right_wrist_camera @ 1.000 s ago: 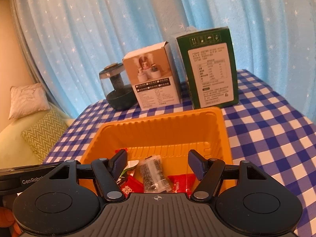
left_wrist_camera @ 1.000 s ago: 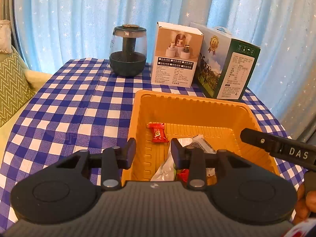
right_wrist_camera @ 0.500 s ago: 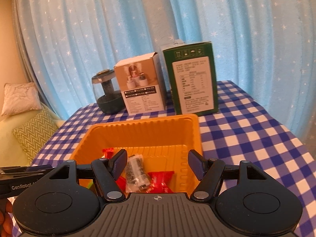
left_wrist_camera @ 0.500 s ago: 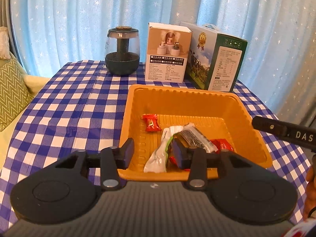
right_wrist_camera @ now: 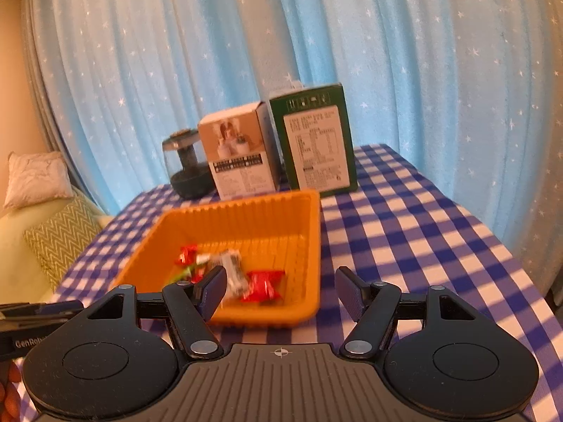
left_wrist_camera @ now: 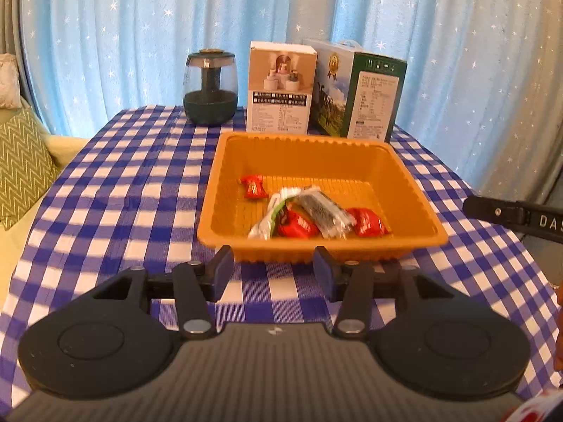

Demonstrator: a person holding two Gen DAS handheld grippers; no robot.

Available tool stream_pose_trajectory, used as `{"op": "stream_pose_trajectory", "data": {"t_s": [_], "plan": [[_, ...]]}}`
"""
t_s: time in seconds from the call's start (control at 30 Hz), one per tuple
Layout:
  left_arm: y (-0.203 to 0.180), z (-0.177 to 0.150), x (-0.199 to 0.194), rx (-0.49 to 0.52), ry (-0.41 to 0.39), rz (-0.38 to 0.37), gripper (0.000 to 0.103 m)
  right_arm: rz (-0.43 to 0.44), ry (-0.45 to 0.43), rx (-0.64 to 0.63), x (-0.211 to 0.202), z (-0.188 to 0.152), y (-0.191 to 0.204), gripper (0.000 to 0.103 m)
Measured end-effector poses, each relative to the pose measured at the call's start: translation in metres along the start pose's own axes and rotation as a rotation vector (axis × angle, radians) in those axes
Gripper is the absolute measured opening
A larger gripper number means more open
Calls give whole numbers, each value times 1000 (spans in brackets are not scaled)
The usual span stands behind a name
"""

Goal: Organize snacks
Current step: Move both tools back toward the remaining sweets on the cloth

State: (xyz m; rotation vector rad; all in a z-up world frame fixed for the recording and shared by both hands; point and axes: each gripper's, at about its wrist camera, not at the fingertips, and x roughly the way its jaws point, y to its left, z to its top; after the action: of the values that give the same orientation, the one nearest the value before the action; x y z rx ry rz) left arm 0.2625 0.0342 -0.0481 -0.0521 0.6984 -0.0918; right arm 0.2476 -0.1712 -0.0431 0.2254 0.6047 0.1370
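An orange tray (left_wrist_camera: pixel 415 190) sits on the blue checked table and holds several snacks: red candy packets (left_wrist_camera: pixel 254 186), a white and green packet (left_wrist_camera: pixel 271 216) and a clear packet of dark seeds (left_wrist_camera: pixel 322 211). My left gripper (left_wrist_camera: pixel 273 276) is open and empty, just in front of the tray's near rim. In the right wrist view the tray (right_wrist_camera: pixel 313 232) lies ahead to the left with the same snacks (right_wrist_camera: pixel 262 285). My right gripper (right_wrist_camera: pixel 281 293) is open and empty above the tray's near right corner.
A dark glass jar (left_wrist_camera: pixel 210 88), a white box (left_wrist_camera: pixel 279 86) and a green box (left_wrist_camera: pixel 355 95) stand behind the tray before a blue star curtain. A sofa with a zigzag cushion (left_wrist_camera: pixel 21 161) is at the left. The right gripper's body (left_wrist_camera: pixel 517 216) juts in at the right.
Both grippers have pulled back from the tray and away from it. The left gripper's jaws have opened wider. The snacks stay in the tray.
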Motion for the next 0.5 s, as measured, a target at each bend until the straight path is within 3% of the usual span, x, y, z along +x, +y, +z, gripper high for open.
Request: {"op": "stream_pose_trajectory", "data": {"t_s": [0.5], "plan": [[7, -80, -22, 29, 111, 2, 46, -38, 152, -13, -29, -83, -20, 68]]}}
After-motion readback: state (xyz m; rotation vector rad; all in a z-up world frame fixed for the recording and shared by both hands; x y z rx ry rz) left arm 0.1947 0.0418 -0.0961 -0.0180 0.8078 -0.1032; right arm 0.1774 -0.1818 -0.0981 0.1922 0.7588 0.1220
